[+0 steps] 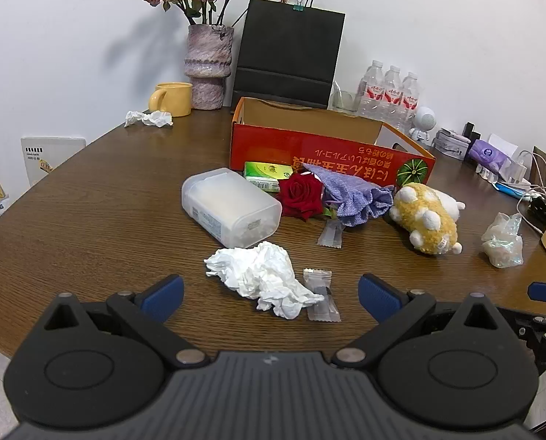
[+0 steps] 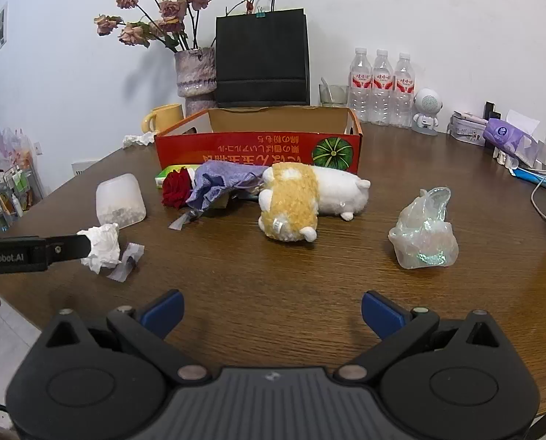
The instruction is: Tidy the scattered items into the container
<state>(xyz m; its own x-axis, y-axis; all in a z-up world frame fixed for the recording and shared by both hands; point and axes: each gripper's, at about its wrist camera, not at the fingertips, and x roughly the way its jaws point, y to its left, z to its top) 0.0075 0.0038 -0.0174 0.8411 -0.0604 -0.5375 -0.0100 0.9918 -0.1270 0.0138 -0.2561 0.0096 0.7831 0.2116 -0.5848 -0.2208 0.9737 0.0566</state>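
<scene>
You are hovering both the left gripper (image 1: 271,295) and right gripper (image 2: 272,315), jaws spread empty, near the counter's (image 1: 89,220) front edge, risking snagging the sachet (image 1: 322,295) beside the crumpled tissue (image 1: 264,277), short of the box (image 1: 309,135).

Bare table (image 2: 273,275) lies ahead; plush toy (image 2: 291,201) and rose (image 2: 175,189) block the box (image 2: 258,148).

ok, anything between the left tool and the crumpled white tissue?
Nothing visible. The left tool is open, with bare brown wooden table before the crumpled white tissue. A clear sachet touches the tissue's right edge.
</scene>
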